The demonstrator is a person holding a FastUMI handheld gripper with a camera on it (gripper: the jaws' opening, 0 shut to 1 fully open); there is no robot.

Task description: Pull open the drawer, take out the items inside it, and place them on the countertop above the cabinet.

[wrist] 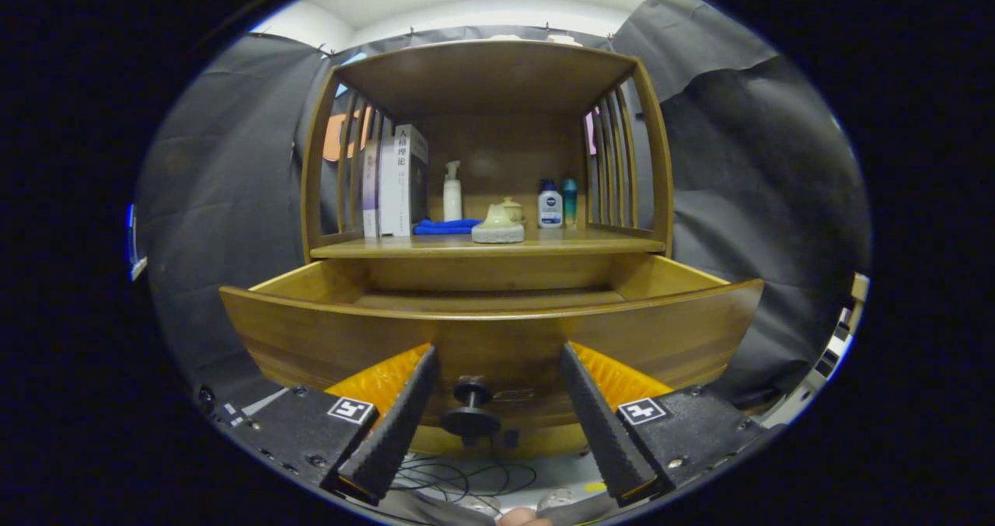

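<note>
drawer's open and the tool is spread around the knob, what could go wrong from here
1. The tool is open with the drawer knob between its fingers, untouched. Lifting straight up may snag the drawer front.
2. The drawer's inside is hidden behind that front, so reaching in blind may miss or knock the items.
3. The countertop already holds books, a blue cloth, bottles and a ceramic piece; placing there may topple them.

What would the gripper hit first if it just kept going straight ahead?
Probably the knob, which sits between the open gripper's fingers, and right behind it the pulled-out drawer's front panel. Depth is hard to judge, so the fingers might reach the panel first.
</note>
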